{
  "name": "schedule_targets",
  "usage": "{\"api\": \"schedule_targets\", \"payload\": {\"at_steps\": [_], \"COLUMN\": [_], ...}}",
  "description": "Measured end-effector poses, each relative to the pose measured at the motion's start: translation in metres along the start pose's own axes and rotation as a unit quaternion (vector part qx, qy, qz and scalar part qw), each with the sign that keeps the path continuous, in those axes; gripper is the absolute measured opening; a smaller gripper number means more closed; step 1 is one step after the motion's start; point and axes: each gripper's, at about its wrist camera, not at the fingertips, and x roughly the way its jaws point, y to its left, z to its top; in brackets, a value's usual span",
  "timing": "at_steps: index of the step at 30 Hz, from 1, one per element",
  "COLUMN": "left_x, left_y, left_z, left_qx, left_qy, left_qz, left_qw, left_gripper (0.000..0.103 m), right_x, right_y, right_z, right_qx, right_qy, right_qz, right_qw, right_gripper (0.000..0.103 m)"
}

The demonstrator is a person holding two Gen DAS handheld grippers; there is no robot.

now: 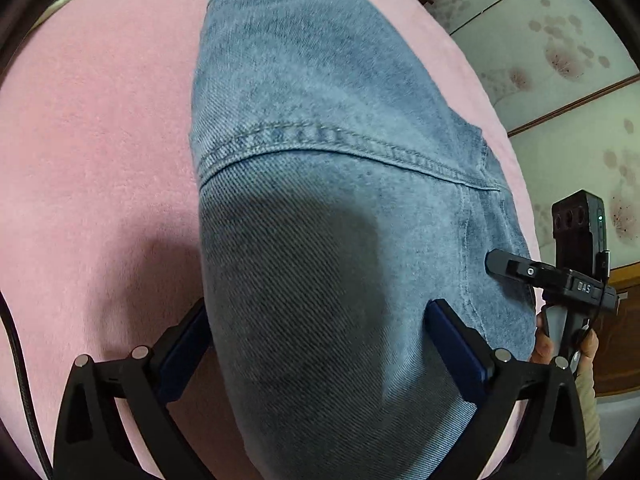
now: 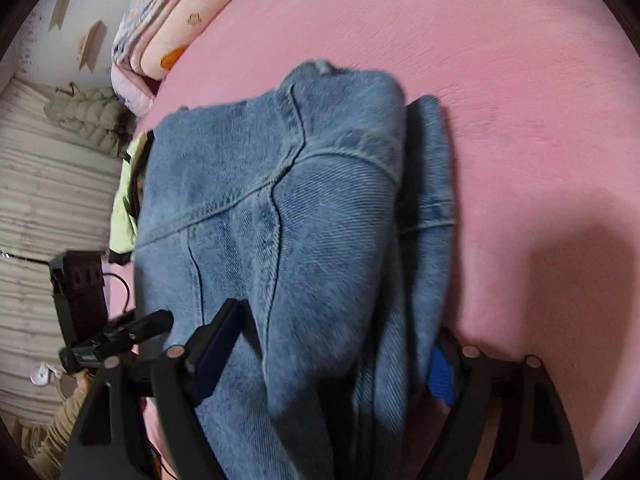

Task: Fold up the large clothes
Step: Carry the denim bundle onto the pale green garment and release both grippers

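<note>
The faded blue denim garment lies on a pink bed sheet, a stitched seam crossing it from side to side. It runs between the left gripper's two fingers, whose blue pads sit wide apart at either edge of the cloth; the denim passes through the gap, and whether the pads press it cannot be told.

The right wrist view shows what the left one does not: the denim is doubled over, with a second layer peeking out along its far edge, and a pale yellow-green cloth lies just beside it. Here the right gripper also stands wide, the bunched denim filling the space between its fingers; one blue pad shows beside the folds, but a firm grasp cannot be confirmed.

Each view catches the other tool at its margin: the right gripper touches the denim's edge in the left view. Only the right view shows stacked patterned quilts at the head of the pink sheet.
</note>
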Motion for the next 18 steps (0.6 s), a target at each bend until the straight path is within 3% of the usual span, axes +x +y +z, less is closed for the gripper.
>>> {"api": "schedule_targets", "payload": {"at_steps": [5, 8, 9, 10, 12, 13, 14, 18], "left_x": [0.004, 0.003, -0.001, -0.005, -0.007, -0.012, -0.017, -0.044], "left_y": [0.002, 0.004, 0.005, 0.001, -0.01, -0.015, -0.021, -0.032], "left_z": [0.001, -0.001, -0.002, -0.003, -0.002, -0.003, -0.005, -0.015], "left_qx": [0.0, 0.0, 0.002, 0.011, 0.026, 0.032, 0.043, 0.057], "left_qy": [0.012, 0.01, 0.006, -0.004, -0.013, -0.02, -0.027, -0.051], "left_qz": [-0.015, -0.015, -0.012, -0.009, 0.001, 0.009, 0.015, 0.027], "left_qw": [0.9998, 0.9998, 0.9999, 0.9999, 0.9996, 0.9992, 0.9986, 0.9967], "left_gripper": [0.103, 0.103, 0.098, 0.092, 0.076, 0.072, 0.065, 0.046], "right_x": [0.01, 0.016, 0.017, 0.016, 0.008, 0.004, -0.003, -0.024], "right_y": [0.013, 0.029, 0.034, 0.036, 0.041, 0.042, 0.043, 0.065], "right_z": [0.002, -0.001, -0.003, -0.004, -0.006, -0.006, -0.007, -0.016], "right_qx": [-0.02, -0.05, -0.052, -0.052, -0.053, -0.051, -0.049, -0.053], "right_qy": [0.014, 0.014, 0.01, 0.004, -0.014, -0.02, -0.028, -0.054], "right_qz": [-0.021, -0.053, -0.061, -0.066, -0.067, -0.065, -0.067, -0.073], "right_qw": [0.999, 0.997, 0.997, 0.996, 0.996, 0.996, 0.996, 0.994], "right_gripper": [0.095, 0.096, 0.093, 0.089, 0.059, 0.053, 0.032, 0.022]}}
